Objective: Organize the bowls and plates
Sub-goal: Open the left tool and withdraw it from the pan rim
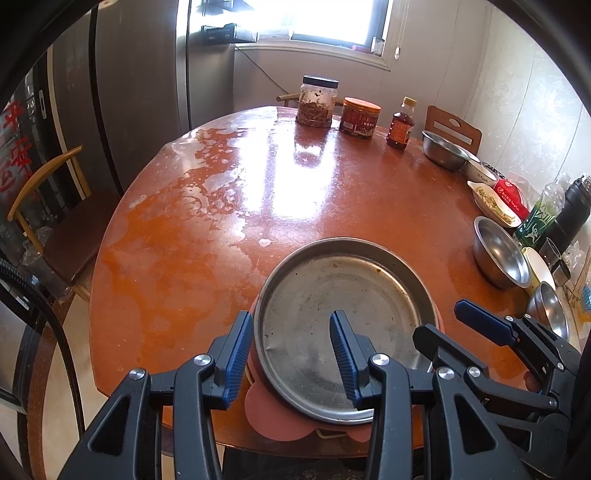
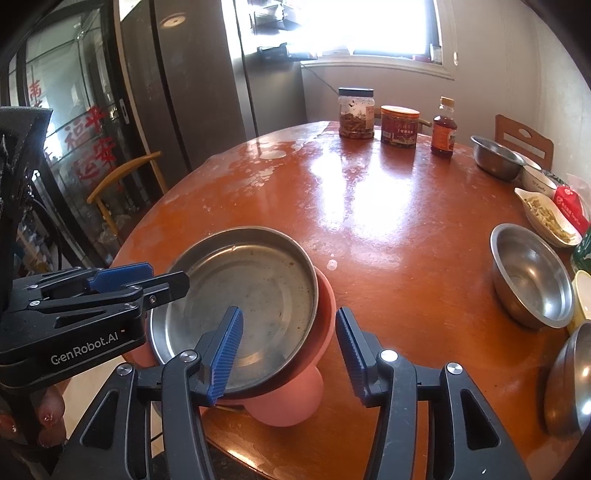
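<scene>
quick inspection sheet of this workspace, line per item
surface: round orange table, worn pale patches, window glare
job's things: metal plate sits in pink plate at near edge; steel bowls at right
clutter: jar, red tin, bottle, dish of food, red packet
grippers: left gripper open, straddling metal plate's rim; right gripper open, straddling both rims
cables: black hose at left
surroundings: fridge, window, chair

A jar (image 1: 317, 101), a tin (image 1: 359, 117) and a bottle (image 1: 400, 123) (amber-filled) are lined along the table's (image 1: 221, 206) far edge.
</scene>
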`<state>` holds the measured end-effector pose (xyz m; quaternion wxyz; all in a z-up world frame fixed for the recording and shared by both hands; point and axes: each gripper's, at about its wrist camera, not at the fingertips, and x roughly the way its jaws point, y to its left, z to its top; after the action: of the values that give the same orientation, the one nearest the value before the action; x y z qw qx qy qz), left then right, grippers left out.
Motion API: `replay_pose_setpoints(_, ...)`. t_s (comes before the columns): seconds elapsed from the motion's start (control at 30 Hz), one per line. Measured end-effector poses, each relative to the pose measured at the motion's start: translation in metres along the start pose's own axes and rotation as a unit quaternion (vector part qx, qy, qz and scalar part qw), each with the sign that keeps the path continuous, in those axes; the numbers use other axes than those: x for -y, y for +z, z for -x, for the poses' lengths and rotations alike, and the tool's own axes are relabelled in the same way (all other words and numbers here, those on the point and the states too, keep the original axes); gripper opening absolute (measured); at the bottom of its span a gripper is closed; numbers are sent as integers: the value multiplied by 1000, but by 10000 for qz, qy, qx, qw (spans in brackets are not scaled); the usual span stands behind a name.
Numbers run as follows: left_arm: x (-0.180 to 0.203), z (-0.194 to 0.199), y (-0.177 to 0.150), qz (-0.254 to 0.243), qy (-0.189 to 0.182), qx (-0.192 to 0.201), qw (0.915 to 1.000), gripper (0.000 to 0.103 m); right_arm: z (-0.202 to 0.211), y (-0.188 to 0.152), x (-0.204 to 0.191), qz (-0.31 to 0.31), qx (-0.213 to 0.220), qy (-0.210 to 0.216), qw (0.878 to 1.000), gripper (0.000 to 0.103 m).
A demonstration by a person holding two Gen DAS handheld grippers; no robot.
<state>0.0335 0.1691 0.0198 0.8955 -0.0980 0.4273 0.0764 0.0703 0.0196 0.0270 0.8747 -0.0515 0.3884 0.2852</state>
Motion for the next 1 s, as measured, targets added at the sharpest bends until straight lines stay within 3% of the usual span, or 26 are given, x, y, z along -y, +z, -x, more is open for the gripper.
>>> replay_pose_setpoints(0.57, 44, 20, 2, -368, -95, 162, 9991, 45, 41, -9, 23, -249, 327, -175, 9990, 56)
replay_pose_setpoints(1.0, 107, 12, 0, -813, -254, 44, 9964, 45, 63, -34, 84, -854, 306, -535, 9944, 56)
